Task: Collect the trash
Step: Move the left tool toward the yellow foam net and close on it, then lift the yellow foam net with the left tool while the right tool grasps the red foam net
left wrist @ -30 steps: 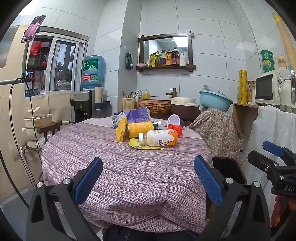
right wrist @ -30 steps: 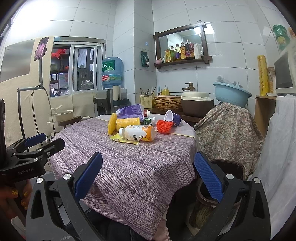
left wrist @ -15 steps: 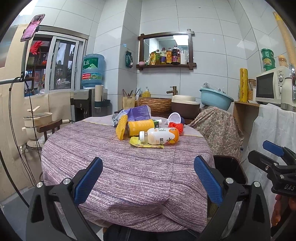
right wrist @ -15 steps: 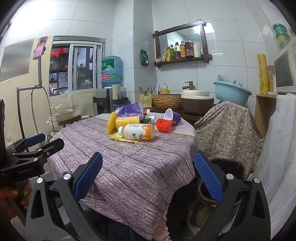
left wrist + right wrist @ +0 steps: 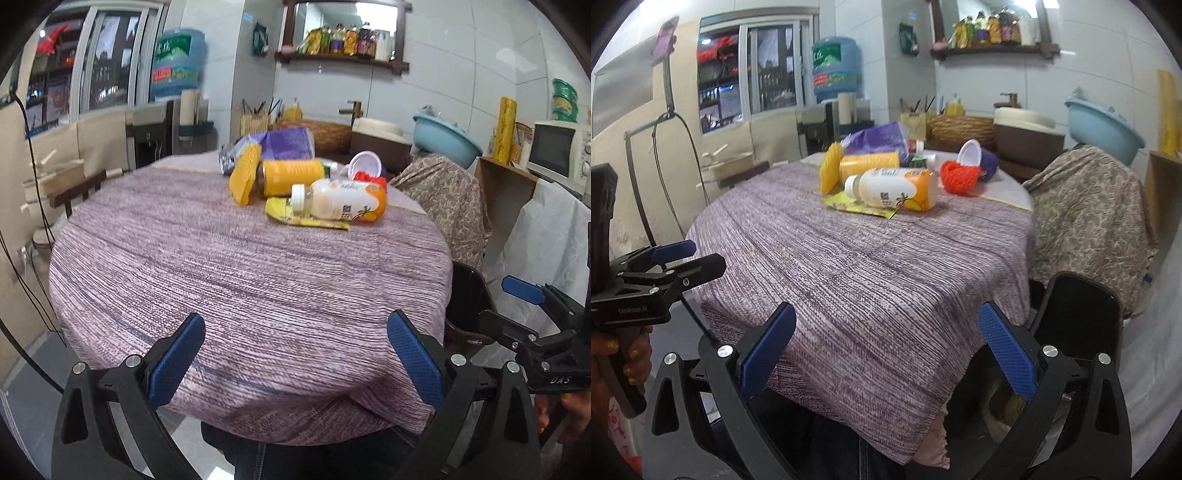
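Note:
A heap of trash lies at the far side of the round table (image 5: 240, 280): a white and orange drink bottle (image 5: 341, 202) on a yellow wrapper (image 5: 295, 220), an orange can (image 5: 291, 177), a yellow sponge (image 5: 244, 180), a purple bag (image 5: 290, 139), a white cup (image 5: 365, 162) and a red net (image 5: 959, 177). My left gripper (image 5: 295, 354) is open and empty above the near table edge. My right gripper (image 5: 886, 350) is open and empty at the table's near right edge. The bottle (image 5: 894, 188) is well ahead of both.
A dark trash bin (image 5: 1078, 317) stands on the floor right of the table, also in the left wrist view (image 5: 467, 306). A cloth-covered chair (image 5: 1089, 206) is behind it. A counter with a basket (image 5: 962, 129), blue basin (image 5: 1102, 125) and microwave (image 5: 557, 151) lines the wall.
Both grippers have moved forward and tilted down toward the table; the trash heap looks nearer and larger. Both stay open and empty.

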Motion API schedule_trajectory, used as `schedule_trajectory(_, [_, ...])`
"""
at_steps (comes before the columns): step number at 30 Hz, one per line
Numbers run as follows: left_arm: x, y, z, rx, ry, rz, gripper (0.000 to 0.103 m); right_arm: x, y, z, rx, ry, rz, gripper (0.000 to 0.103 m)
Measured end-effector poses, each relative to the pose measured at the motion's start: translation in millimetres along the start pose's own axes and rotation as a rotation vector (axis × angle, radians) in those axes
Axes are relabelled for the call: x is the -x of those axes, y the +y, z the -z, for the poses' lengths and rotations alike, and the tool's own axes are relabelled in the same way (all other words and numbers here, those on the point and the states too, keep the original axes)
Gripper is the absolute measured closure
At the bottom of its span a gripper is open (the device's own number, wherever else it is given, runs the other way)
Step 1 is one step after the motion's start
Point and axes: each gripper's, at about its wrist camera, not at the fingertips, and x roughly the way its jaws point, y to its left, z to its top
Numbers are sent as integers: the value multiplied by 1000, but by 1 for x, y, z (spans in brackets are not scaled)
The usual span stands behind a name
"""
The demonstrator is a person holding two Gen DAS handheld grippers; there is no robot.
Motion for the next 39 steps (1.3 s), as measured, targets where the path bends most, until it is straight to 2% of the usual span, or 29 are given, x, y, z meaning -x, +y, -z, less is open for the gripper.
schedule_trajectory(3, [-13, 18, -15, 31, 34, -6, 5, -16, 0, -14, 16, 15, -18, 5])
schedule_trajectory(7, [-25, 31, -40, 35, 32, -22, 7, -33, 4, -28, 29, 32, -57, 5])
schedule_trajectory(14, [-74, 36, -91, -36, 46, -64, 24, -50, 11, -44, 65, 37, -75, 5])
schedule_trajectory(17, [-102, 46, -116, -8, 78, -58, 32, -55, 8, -51, 57, 40, -80, 5])
schedule_trajectory(20, [-131, 54, -138, 23, 113, -49, 33, -60, 4, -59, 55, 37, -79, 5])
schedule_trajectory(27, [-179, 60, -163, 32, 192, -48, 40, -77, -13, -72, 13, 54, -92, 5])
schedule_trajectory(32, [-192, 58, -168, 13, 208, -65, 44, -83, -20, -75, 0, 66, -90, 5])
schedule_trajectory(35, [-194, 57, -170, 4, 205, -77, 53, -87, -22, -77, 5, 70, -88, 5])
schedule_trajectory(37, [-195, 56, -172, -9, 201, -85, 63, -90, -22, -78, 20, 77, -91, 5])
schedule_trajectory(39, [-199, 57, -173, -6, 207, -87, 80, -94, -22, -80, 39, 88, -102, 5])
